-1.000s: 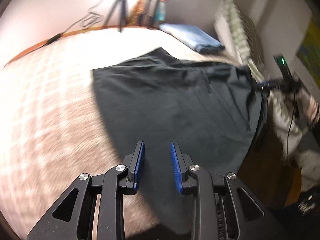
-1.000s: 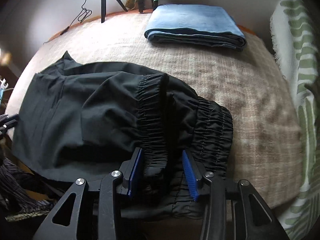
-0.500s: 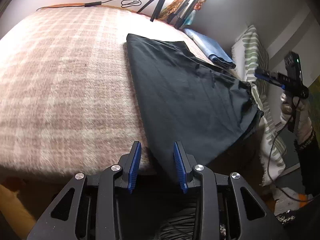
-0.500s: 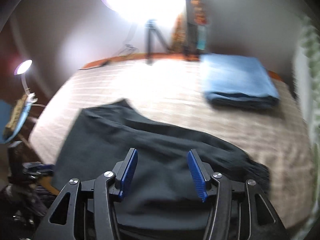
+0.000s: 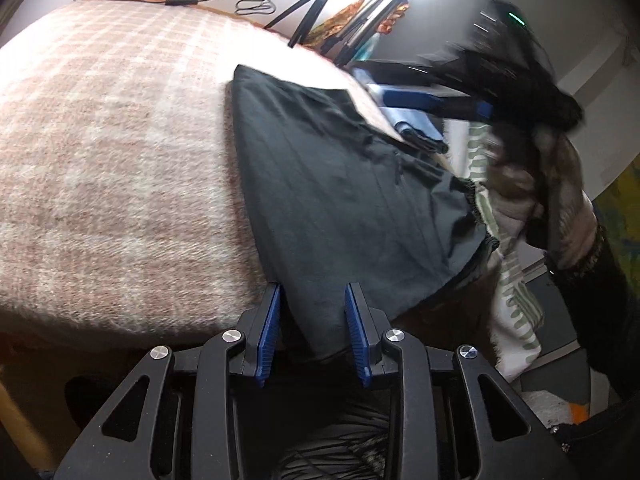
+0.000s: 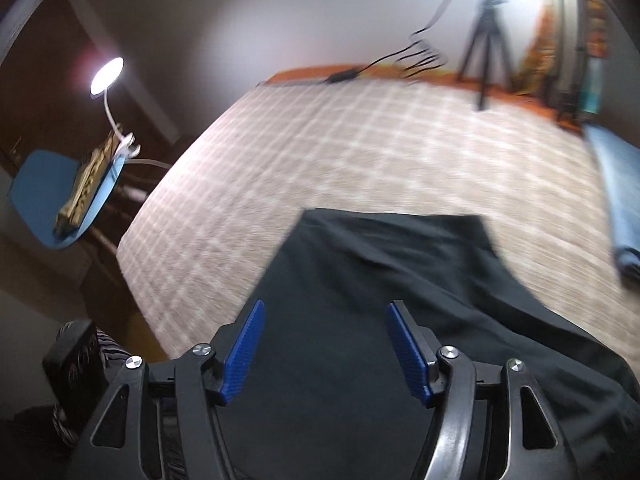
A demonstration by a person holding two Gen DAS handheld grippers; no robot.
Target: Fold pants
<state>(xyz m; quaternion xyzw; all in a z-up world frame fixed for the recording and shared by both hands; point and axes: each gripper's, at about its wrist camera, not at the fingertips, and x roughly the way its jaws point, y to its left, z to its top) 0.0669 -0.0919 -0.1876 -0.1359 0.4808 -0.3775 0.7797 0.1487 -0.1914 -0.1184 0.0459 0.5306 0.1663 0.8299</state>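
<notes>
This is a bedroom in a home. A bed [image 6: 360, 152] spread with a beige-and-white plaid woollen blanket [image 5: 100, 160] fills most of both views, with an orange-brown wooden edge showing along its far side. Beyond that far edge stands a small black tripod [image 6: 486, 40] below a very bright light, with a black cable [image 5: 248, 0] looped beside it against a plain pale wall. Off the bed's left side a lit gooseneck lamp [image 6: 106, 76] is clipped near a blue chair [image 6: 44, 184]. At the bed's right end lies a white throw with a green leaf pattern [image 5: 516, 280], and folded blue cloth [image 6: 616, 184] rests on the blanket.
</notes>
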